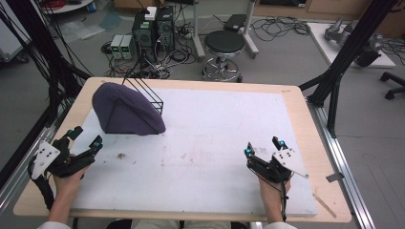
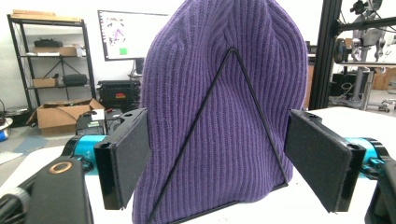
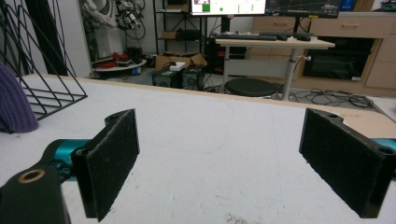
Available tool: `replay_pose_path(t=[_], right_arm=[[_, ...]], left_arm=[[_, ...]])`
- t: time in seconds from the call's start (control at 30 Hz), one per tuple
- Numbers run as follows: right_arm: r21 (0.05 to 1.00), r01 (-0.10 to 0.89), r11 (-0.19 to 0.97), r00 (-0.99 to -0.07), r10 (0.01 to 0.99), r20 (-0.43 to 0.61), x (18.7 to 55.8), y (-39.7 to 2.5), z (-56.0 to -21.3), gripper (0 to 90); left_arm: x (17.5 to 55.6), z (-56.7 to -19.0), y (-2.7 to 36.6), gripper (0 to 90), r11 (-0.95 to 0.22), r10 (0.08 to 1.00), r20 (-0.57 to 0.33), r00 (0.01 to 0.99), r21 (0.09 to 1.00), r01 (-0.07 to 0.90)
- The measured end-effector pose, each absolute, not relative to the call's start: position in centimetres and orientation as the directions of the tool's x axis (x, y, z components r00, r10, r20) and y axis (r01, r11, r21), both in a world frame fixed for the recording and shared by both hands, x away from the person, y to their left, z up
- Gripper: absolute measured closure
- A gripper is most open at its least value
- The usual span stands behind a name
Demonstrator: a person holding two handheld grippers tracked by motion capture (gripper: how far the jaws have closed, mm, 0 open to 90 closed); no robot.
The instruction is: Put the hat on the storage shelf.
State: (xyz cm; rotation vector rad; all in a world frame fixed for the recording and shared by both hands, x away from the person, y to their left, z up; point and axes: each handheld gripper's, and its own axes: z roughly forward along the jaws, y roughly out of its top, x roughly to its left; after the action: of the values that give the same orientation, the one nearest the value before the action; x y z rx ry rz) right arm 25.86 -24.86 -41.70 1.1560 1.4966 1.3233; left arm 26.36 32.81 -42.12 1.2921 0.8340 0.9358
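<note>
Purple knit beanie (image 1: 125,112) pulled over black wire rack (image 1: 149,94), standing on white table mat (image 1: 200,152) at far left. Rack's triangular end frame (image 2: 219,135) pressed against beanie's ribbed side, facing left gripper. Left gripper (image 1: 85,139) near beanie's front-left, aimed at it, not touching; jaws wide apart, nothing between pads (image 2: 128,156), beanie framed beyond them. Right gripper (image 1: 263,147) well apart from beanie, off to its right near mat's front edge; jaws spread wide, empty, over bare mat. Beanie's edge (image 3: 16,105) and rack wires (image 3: 44,70) at far left of right gripper view. Small dark stain (image 1: 121,155) on mat just in front of beanie.
</note>
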Motion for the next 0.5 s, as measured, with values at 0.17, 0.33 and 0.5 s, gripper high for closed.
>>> replay_pose_path(t=[0.17,0.33,0.5], right_arm=[[0.993,0.120,0.016,-0.247,0.969,0.014,25.80,-25.03,-41.69,11.3],[0.993,0.114,0.019,-0.244,0.970,0.010,25.82,-25.01,-41.68,11.2],[0.993,0.114,0.002,-0.246,0.969,0.026,25.77,-24.98,-41.66,11.3]], left_arm=[[26.09,-42.06,32.97,23.2,0.038,0.916,0.006,0.401,0.994,-0.103],[26.03,-42.10,32.98,23.4,0.038,0.915,0.006,0.403,0.994,-0.102],[26.16,-42.23,32.95,23.4,0.034,0.911,0.008,0.413,0.995,-0.095]])
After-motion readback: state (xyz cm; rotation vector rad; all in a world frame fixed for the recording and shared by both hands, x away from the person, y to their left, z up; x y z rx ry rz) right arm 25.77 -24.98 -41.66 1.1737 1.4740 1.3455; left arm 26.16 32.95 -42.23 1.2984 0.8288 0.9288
